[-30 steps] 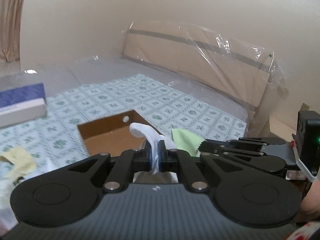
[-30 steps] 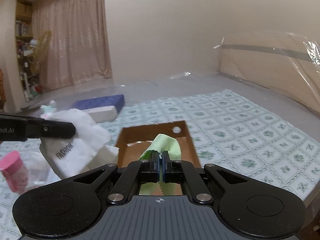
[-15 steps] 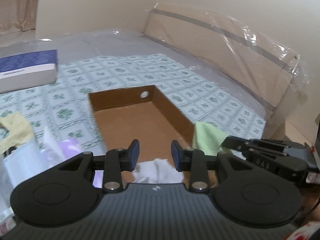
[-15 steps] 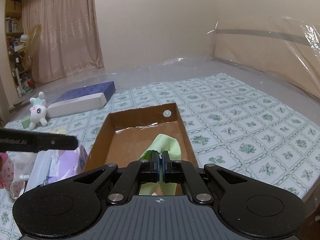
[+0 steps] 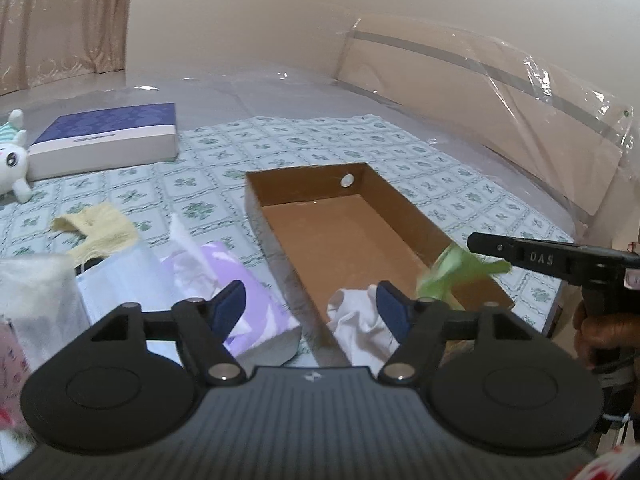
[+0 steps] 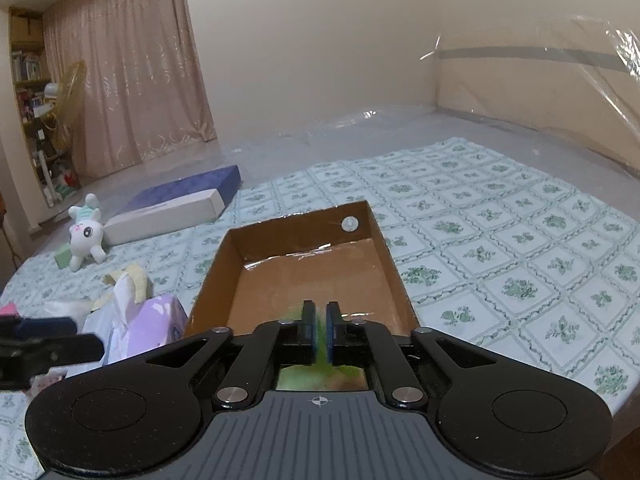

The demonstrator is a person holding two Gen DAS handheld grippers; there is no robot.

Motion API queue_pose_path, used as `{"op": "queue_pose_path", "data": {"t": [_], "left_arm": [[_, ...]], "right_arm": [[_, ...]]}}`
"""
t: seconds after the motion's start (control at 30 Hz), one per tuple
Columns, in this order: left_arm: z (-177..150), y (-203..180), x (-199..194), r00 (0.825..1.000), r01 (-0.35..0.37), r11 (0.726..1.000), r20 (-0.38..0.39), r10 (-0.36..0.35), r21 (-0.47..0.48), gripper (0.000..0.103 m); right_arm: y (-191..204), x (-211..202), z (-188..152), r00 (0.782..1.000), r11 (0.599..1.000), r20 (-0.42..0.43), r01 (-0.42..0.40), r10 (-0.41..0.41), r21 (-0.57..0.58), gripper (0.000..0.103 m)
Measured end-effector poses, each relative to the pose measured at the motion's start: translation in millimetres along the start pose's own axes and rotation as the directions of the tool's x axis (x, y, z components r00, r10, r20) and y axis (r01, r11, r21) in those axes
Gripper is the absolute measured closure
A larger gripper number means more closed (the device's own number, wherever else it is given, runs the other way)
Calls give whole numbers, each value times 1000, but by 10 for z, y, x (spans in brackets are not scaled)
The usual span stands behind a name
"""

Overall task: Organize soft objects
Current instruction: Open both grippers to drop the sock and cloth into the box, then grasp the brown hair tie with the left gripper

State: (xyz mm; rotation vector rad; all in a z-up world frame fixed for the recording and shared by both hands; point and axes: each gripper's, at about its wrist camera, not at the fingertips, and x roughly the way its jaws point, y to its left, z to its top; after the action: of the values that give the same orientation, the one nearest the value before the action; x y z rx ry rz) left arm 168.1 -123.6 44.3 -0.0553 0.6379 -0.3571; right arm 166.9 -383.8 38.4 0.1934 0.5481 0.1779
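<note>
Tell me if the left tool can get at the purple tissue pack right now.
Probably yes. The left tool is open and holds nothing, and the purple tissue pack lies just ahead beside the cardboard box, its top uncovered.

One cardboard box [image 5: 348,236] is seen at the centre of the bed, and two cloths are counted at its near end: one white cloth [image 5: 360,328] at 6 o'clock and one green cloth [image 5: 452,272] at 4 o'clock. Toward 9 o'clock one lilac tissue pack [image 5: 248,300], one yellow cloth [image 5: 100,228] and one white towel [image 5: 36,284] are counted. At 10 o'clock one blue-topped flat box [image 5: 108,140] and one plush rabbit [image 5: 12,160] are seen, and two claws are counted, the left claw [image 5: 312,308] and the right claw [image 6: 319,330].
</note>
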Motion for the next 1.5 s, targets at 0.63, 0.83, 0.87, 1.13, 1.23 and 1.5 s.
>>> {"op": "queue_pose_path", "data": {"t": [0.63,0.83,0.87,1.13,1.23,1.5], "left_arm": [[-722,563,-808,985,-170,980,-34,167,-101,26],[-948,771,-1088,974,-226,965,-45,222,-130,26],[-982,809,-1128,972,-235,963,-49,230,-136,26],[-1173,988,-1247,963,-268,950,-66,260,-163,26],[-1208,1005,-1222,964,-263,950,-67,256,-166,26],[-1269,999,-1062,967,-251,952,-86,239,-173,26]], "right_arm": [[505,-417,-463,996,996,-50,-76,78,50,46],[836,-495,-604,989,991,-78,-123,126,45,46],[881,-499,-619,988,991,-84,-131,134,38,46],[1182,-498,-715,980,986,-116,-164,162,-11,46],[1240,-477,-721,979,986,-123,-166,162,-26,46],[1367,-353,-790,970,979,-171,-188,173,-76,46]]}}
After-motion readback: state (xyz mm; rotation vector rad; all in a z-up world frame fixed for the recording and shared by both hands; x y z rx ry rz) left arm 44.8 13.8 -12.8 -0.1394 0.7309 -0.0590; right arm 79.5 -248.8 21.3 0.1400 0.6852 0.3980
